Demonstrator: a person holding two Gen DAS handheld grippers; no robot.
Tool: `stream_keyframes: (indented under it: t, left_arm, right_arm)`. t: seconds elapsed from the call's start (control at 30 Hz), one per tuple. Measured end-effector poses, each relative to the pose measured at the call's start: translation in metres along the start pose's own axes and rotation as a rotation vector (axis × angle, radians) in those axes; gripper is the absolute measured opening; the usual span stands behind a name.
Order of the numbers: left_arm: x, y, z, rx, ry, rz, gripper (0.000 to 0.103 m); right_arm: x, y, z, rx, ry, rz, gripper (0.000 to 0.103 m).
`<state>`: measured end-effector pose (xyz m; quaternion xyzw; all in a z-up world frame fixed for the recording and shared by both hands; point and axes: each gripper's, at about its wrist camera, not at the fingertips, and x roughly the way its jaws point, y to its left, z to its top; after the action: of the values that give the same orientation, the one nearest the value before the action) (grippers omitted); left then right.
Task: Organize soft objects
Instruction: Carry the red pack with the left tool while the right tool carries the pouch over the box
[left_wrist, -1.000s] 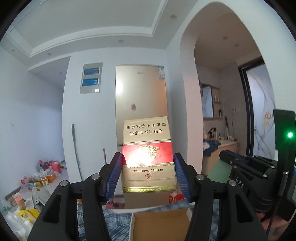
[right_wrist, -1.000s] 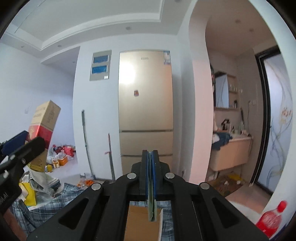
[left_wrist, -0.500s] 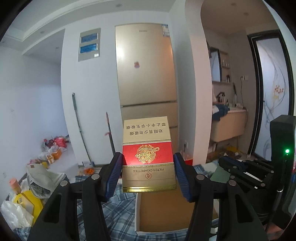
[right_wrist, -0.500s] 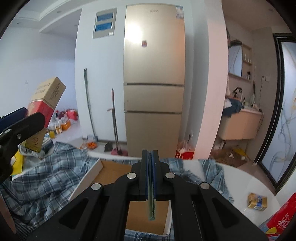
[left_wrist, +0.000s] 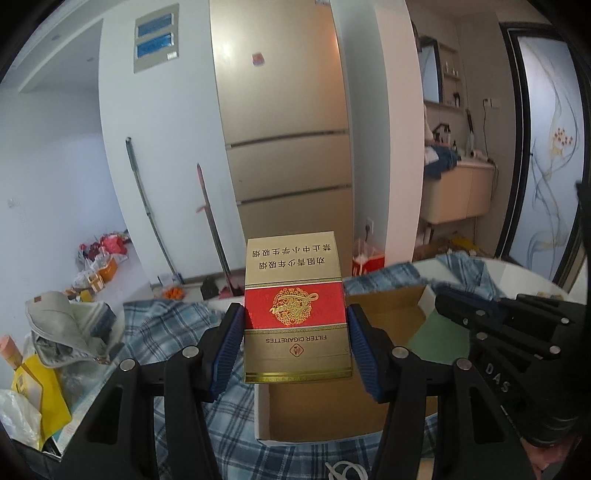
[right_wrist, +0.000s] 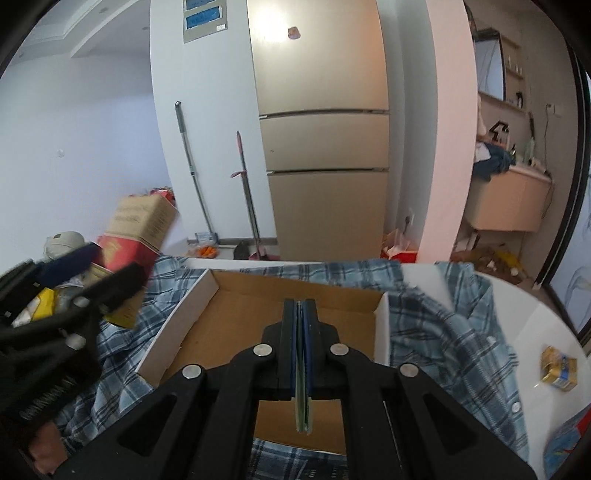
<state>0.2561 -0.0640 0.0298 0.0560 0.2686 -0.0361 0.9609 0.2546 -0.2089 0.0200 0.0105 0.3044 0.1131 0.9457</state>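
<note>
Cardboard box (right_wrist: 258, 321): shallow open tray with white outer walls and a brown inside, lying on the plaid cloth; its floor is bare as far as the right gripper leaves it in view
Plaid cloth (right_wrist: 443, 332): blue and white checked fabric with buttons, rumpled, spread over the white table (right_wrist: 524, 306) and under the box
Cigarette carton (left_wrist: 297, 308): gold box with a red band, gold emblem and the words FILTER CIGARETTES, print upside down in the left wrist view; held in the air above the near left part of the cardboard box
Left gripper (left_wrist: 295, 343): blue pads pressed on both long sides of the cigarette carton, clamped on it
Right gripper (right_wrist: 301, 354): jaws pinched together on a thin green sheet (right_wrist: 302, 413), whose edge sticks out below the pads, over the box floor
Small gold pack (right_wrist: 558, 367): lying alone on the table, well right of the box
</note>
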Motion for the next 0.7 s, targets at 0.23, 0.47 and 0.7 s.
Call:
stream_keyframes:
  t: [0.23,0.47,0.7]
  left_arm:
    - [0.014,-0.002,-0.011,-0.010,0.031,-0.004,0.058]
    - [0.021,-0.006,-0.018,-0.005,0.020,-0.043,0.058]
    - [0.029,-0.004,-0.022,-0.015,0.040,-0.030,0.058]
  right_arm:
    - [0.019,-0.012,-0.010,0.107,0.036,0.110,0.003]
    - [0.034,-0.012,-0.018,0.087,0.090,0.082,0.003]
    - [0.040,-0.013,-0.022,0.064,0.134,0.029,0.005]
